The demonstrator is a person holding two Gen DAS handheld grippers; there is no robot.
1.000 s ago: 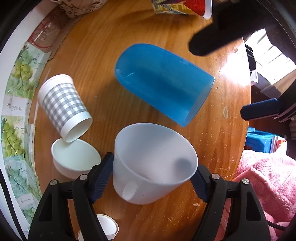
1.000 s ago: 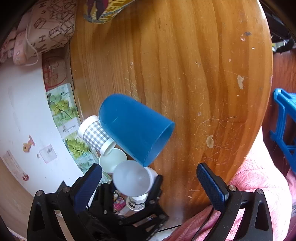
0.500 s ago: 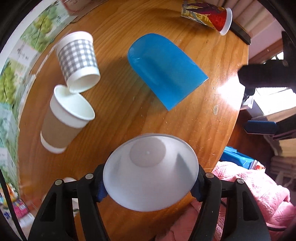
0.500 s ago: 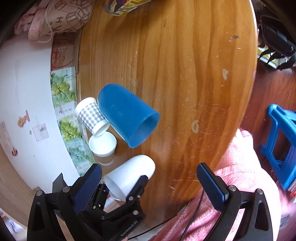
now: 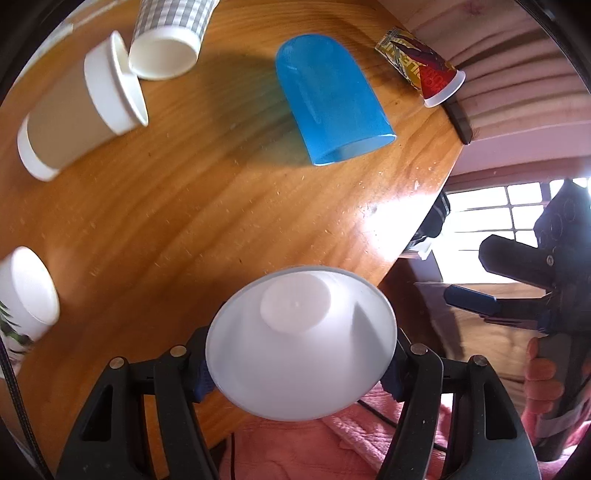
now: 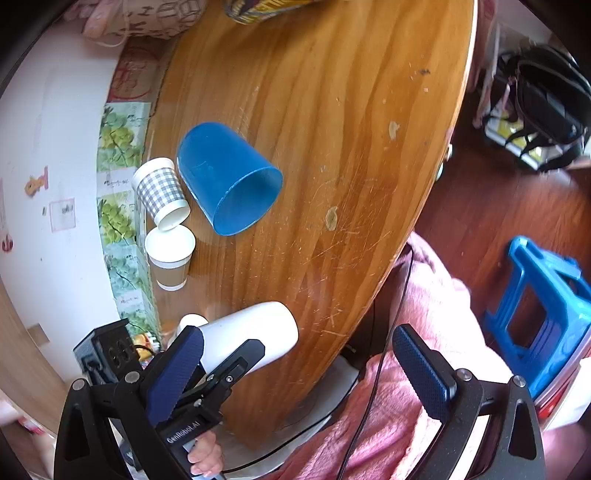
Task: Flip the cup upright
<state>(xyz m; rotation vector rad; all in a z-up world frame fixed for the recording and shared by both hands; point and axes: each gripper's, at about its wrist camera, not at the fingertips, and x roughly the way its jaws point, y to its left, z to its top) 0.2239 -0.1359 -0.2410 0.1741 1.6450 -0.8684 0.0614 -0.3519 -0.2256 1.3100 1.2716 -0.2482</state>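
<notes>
My left gripper (image 5: 301, 363) is shut on a white plastic cup (image 5: 301, 347), held near the table's front edge with its open mouth toward the camera. In the right wrist view the same cup (image 6: 255, 338) lies roughly on its side in the air, base pointing right, over the wooden table (image 6: 332, 129). My right gripper (image 6: 295, 365) is open and empty, above the table's edge and a pink cloth. A large blue cup (image 5: 332, 96) (image 6: 229, 181) lies on its side mid-table.
A grey checked paper cup (image 5: 170, 33) (image 6: 160, 194) lies tipped beside a brown-sleeved paper cup (image 5: 81, 114) (image 6: 170, 254). A red and yellow printed cup (image 5: 421, 66) lies at the far edge. Another white cup (image 5: 27, 291) is at the left. A blue stool (image 6: 535, 314) stands on the floor.
My left gripper has lifted the white cup off the table and drawn it back toward the front edge, turning it. The right gripper stayed open and pulled back slightly.
</notes>
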